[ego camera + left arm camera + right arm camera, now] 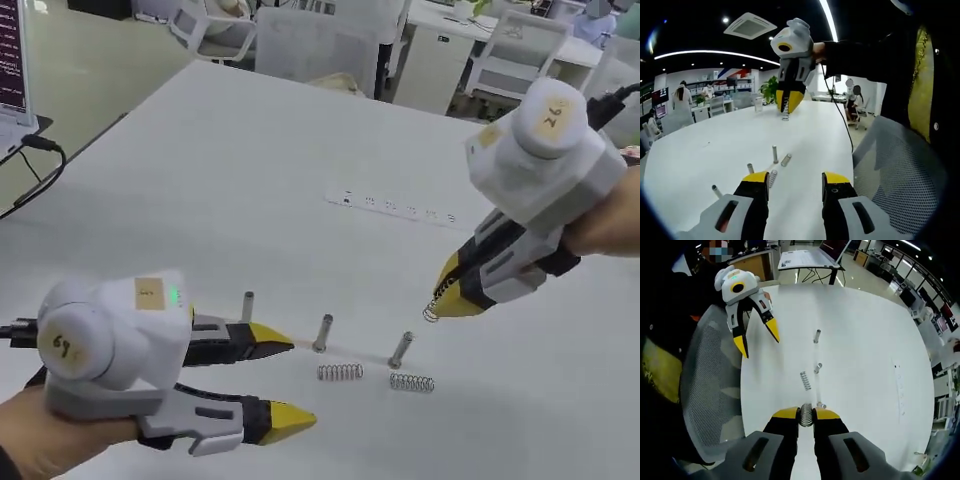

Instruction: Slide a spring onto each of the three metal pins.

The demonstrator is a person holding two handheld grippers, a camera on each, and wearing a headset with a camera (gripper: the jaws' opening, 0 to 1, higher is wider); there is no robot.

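In the head view the right gripper hangs at 2 o'clock above the desk. Its jaws are pinched narrow on a spring, which dangles from the yellow tips clear of the desk top. In the right gripper view the same jaws rise from 6 o'clock with the coils clamped in the gap between them.

The left gripper sits at 8 o'clock in the head view, jaws spread wide and holding nothing. Its tips point toward 3 o'clock, and the upper tip is near the middle pin.

Three pins stand upright in a row near the centre of the desk: the left pin, the middle pin and the right pin, all with bare shafts. The first loose spring lies flat at about 5 o'clock from the middle pin. The second loose spring lies flat at 6 o'clock from the right pin, just beside its base. The clamped spring hangs at about 1 o'clock from the right pin, near it but apart.

A power strip lies on the desk at 12 o'clock beyond the pins, and a laptop stands at the 10 o'clock edge. In the right gripper view a mesh chair sits at 9 o'clock beside the desk
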